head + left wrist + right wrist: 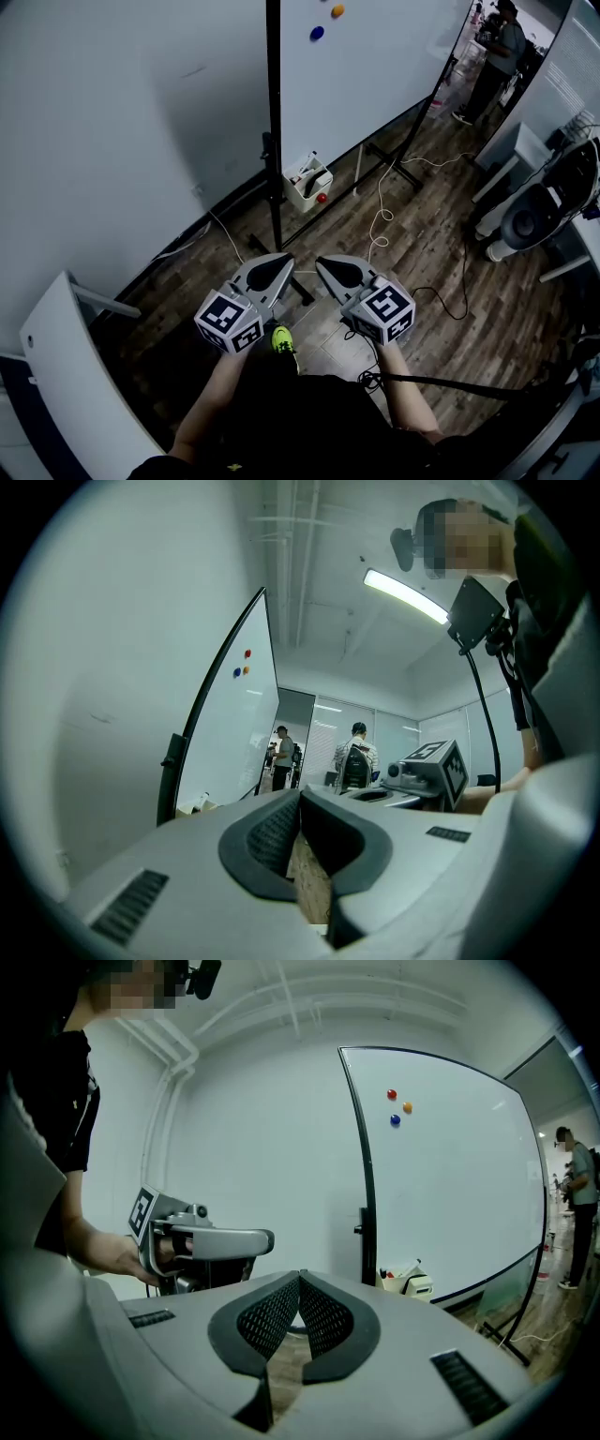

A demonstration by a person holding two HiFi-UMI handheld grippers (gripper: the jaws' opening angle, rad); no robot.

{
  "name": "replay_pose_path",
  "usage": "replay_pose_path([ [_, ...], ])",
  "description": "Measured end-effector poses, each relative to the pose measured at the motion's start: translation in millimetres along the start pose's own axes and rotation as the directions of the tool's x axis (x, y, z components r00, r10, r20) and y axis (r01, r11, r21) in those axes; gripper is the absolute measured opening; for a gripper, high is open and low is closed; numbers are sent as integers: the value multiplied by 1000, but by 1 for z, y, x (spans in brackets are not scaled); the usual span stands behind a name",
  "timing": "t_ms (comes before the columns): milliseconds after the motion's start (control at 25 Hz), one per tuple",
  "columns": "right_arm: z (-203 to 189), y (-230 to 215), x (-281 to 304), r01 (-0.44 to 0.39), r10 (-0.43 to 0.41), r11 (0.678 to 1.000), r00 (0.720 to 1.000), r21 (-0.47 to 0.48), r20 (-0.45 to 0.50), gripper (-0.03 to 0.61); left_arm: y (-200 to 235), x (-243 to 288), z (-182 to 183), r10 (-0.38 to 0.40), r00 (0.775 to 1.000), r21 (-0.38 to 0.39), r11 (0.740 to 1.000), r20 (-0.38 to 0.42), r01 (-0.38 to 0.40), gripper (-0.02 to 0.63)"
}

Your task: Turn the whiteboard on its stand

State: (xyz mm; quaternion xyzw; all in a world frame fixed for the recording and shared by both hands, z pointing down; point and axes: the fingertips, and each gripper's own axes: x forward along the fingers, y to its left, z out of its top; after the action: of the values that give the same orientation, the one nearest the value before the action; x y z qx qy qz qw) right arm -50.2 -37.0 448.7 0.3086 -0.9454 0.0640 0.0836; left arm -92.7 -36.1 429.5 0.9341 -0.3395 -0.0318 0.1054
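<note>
The left tool [284,259] has its jaws closed tip to tip, with nothing between them. The right tool [323,263] is in the same condition: jaws together, empty. Both tools are held side by side, near each other, above the wooden floor [441,234], and point toward the whiteboard [375,75]. The whiteboard stands upright on its black stand [274,141], apart from both tools. Three magnets [395,1107], red, orange and blue, sit near its upper edge. A small white box [307,181] sits at the foot of the stand post.
</note>
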Motion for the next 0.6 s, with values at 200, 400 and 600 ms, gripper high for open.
replay_pose_path([
  [200, 9, -16, 26, 16, -16, 1000, 1000, -5, 1, 29, 24, 15, 9, -37, 999, -2, 999, -5, 37, 18],
  [400, 16, -33, 54, 34, -34, 999, 999, -6, 2, 29, 55, 25, 12, -57, 998, -19, 998, -8, 57, 18],
  [600, 24, -48, 78, 58, -58, 998, 998, -16, 9, 29, 81, 33, 22, -81, 997, -9, 997, 5, 81, 18],
])
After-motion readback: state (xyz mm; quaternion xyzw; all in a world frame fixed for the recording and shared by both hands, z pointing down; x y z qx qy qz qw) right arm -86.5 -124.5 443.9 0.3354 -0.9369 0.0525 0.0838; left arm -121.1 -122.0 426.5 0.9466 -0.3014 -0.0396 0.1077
